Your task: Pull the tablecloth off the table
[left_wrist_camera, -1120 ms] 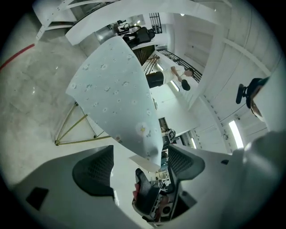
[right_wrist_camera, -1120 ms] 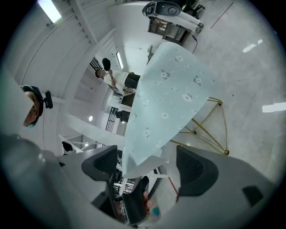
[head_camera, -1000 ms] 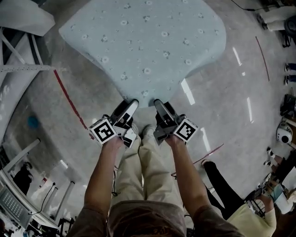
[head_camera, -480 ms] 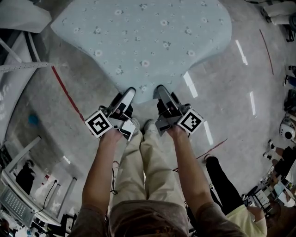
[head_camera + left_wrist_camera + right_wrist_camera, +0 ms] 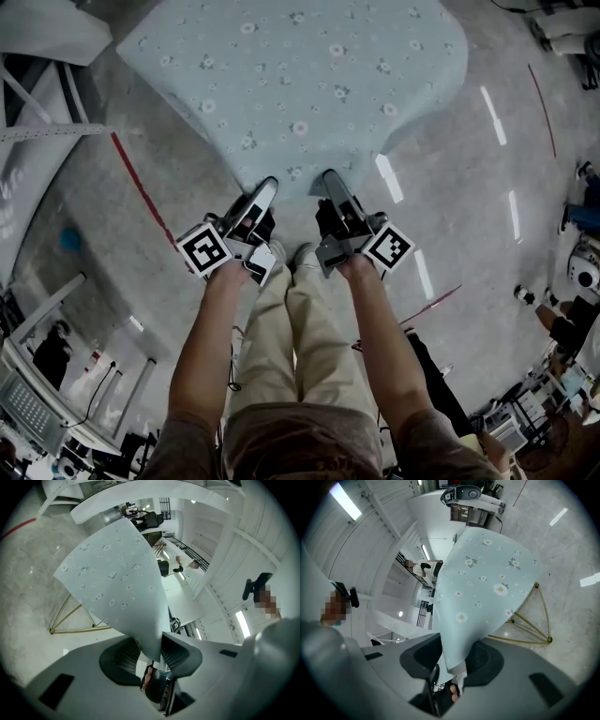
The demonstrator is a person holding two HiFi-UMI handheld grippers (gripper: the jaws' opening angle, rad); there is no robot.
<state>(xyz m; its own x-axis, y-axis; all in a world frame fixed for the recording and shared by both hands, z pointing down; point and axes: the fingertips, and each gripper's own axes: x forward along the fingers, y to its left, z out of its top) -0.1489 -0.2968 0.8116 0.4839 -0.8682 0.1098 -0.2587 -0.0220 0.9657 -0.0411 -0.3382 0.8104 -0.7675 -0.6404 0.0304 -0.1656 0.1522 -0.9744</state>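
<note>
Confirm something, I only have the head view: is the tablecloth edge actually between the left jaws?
Observer: Yes. In the left gripper view the tablecloth edge sits between the jaws of the left gripper, which have just been closing. It looks clamped.
Operator: Right side?
Observer: Same. The right gripper has just been closing its jaws, and the floral edge looks pinched between them.
Operator: What's under the cloth?
Observer: Thin gold wire-frame table legs, standing on the floor.
</note>
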